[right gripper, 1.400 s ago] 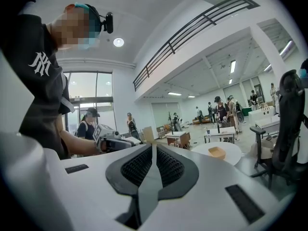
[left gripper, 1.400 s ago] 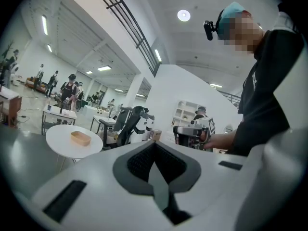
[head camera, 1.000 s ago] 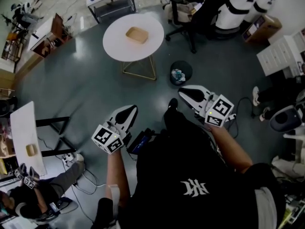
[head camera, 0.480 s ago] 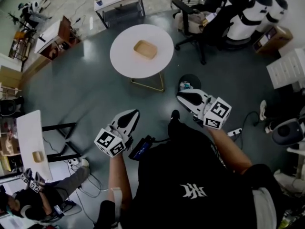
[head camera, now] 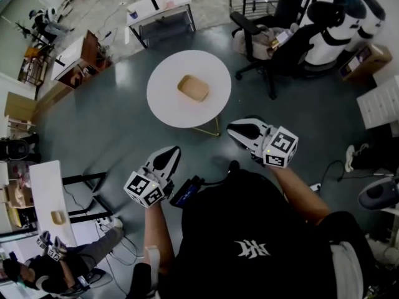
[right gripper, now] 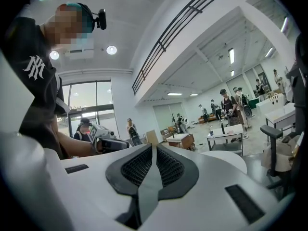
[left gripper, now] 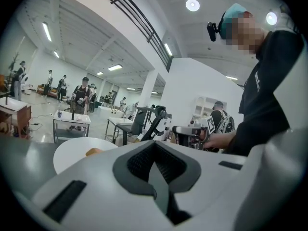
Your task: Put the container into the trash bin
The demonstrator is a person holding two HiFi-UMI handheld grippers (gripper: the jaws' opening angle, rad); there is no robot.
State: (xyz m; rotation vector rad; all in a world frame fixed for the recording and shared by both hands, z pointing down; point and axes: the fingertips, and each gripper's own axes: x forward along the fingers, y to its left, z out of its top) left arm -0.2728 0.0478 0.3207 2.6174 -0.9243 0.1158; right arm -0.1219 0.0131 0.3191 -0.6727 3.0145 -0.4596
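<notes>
The shallow tan container [head camera: 193, 88] is sitting near the middle of the round white table [head camera: 168, 108], its inside showing nothing but tan. On the near side of that table, over the grey floor [head camera: 112, 126], the left gripper [head camera: 171, 153] is holding its jaws pressed together on nothing. The right gripper [head camera: 235, 129] is holding its own all but closed and empty, both well apart from the container. Beyond the table a black office chair [head camera: 283, 48] and a small white desk [head camera: 159, 5] are standing.
</notes>
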